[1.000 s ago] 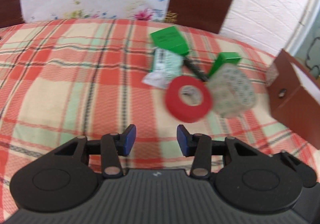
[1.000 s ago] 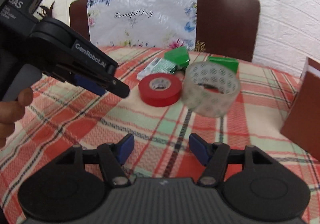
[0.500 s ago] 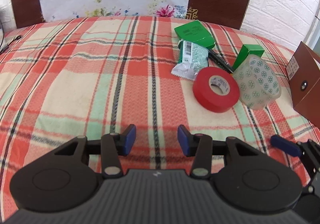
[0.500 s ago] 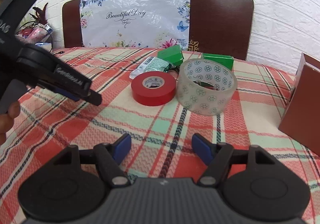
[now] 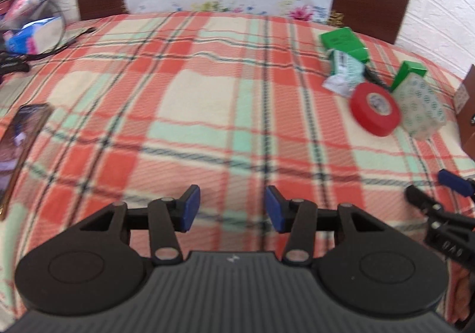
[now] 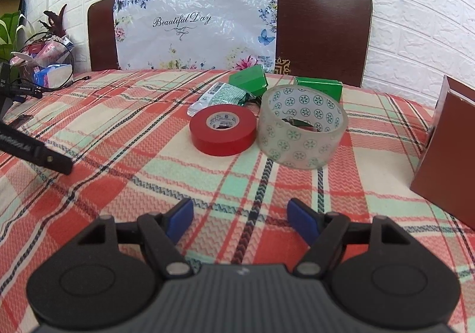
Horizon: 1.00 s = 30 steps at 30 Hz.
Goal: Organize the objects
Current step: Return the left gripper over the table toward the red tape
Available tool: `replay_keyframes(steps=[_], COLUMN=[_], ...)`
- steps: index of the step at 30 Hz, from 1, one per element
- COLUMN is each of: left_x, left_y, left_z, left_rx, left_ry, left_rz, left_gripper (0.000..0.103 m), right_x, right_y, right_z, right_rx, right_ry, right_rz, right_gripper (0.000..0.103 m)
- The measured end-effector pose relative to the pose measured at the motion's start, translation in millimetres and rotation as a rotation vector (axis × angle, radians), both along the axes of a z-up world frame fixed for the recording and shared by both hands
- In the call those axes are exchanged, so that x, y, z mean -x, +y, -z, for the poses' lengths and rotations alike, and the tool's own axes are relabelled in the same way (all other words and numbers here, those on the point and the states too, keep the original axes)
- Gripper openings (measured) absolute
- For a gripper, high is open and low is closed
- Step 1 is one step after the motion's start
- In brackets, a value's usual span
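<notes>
A red tape roll (image 6: 222,129) lies flat on the plaid tablecloth beside a clear patterned tape roll (image 6: 301,131) that leans tilted. Behind them are a green-white packet (image 6: 224,94), a green box (image 6: 249,79) and a second green box (image 6: 319,86). The same group shows at the right of the left wrist view: the red roll (image 5: 374,114), the clear roll (image 5: 421,109). My right gripper (image 6: 239,221) is open and empty, short of the rolls. My left gripper (image 5: 231,208) is open and empty over bare cloth, left of the group.
A brown box (image 6: 448,155) stands at the right edge of the table. A phone (image 5: 20,143) lies at the left edge. A chair with a flowered plastic bag (image 6: 193,24) stands behind the table. Clutter and cables (image 6: 44,74) sit at far left.
My left gripper has swung left and pulled back, so the tape group now sits further right in its view. My right gripper has held nearly still. Both stayed open.
</notes>
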<state>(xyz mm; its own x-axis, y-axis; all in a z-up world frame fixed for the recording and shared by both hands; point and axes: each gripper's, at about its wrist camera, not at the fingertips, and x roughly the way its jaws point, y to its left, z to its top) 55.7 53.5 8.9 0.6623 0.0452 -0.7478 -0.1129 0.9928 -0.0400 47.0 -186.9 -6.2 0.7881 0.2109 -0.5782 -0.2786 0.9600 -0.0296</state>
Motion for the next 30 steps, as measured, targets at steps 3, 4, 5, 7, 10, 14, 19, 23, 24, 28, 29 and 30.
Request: replay_keyframes(steps=[3,4,5,7,10,14,19,23,24,28,29,30], left_x=[6,8,9,10,11,11,11,12,12,7,6,5], left_y=[9,11,12,16,21,26,26,26,26,26,26,26], left_z=[1,1,1,2,2,2,2,2,2,2,2,2], left_rx=[-0.011,-0.014,-0.017,-0.023,-0.022,-0.019,-0.019,-0.018,-0.019,-0.027,-0.029,-0.031], left_ry=[-0.001,-0.002,-0.003,-0.005,-0.007,-0.01,-0.01,-0.012,-0.013,-0.013,-0.012,-0.012], left_rz=[-0.018,-0.022,-0.026,-0.034,-0.049,-0.065,-0.068,-0.072,-0.073,-0.074,-0.074,-0.073], left_gripper=[0.051,0.052,0.052,0.053,0.053,0.053,0.053,0.054,0.054,0.055,0.055,0.055], right_x=[0,-1,-1,-1,-1,0,-1,-5,-8,-17,-20,-23], right_y=[-1,0,0,-1,-2,-4,-5,-2,0,13,18,22], right_z=[0,1,0,0,1,1,1,1,1,1,1,1], right_rx=[0.004,0.006,0.007,0.011,0.015,0.02,0.021,0.025,0.024,0.031,0.034,0.035], right_ry=[0.001,0.001,0.002,0.003,0.003,0.002,0.002,0.018,0.022,0.026,0.024,0.024], right_rz=[0.002,0.003,0.004,0.003,0.001,0.0,0.0,0.0,-0.004,-0.03,-0.037,-0.045], right_gripper=[0.075,0.075,0.075,0.076,0.077,0.078,0.078,0.079,0.079,0.079,0.079,0.079])
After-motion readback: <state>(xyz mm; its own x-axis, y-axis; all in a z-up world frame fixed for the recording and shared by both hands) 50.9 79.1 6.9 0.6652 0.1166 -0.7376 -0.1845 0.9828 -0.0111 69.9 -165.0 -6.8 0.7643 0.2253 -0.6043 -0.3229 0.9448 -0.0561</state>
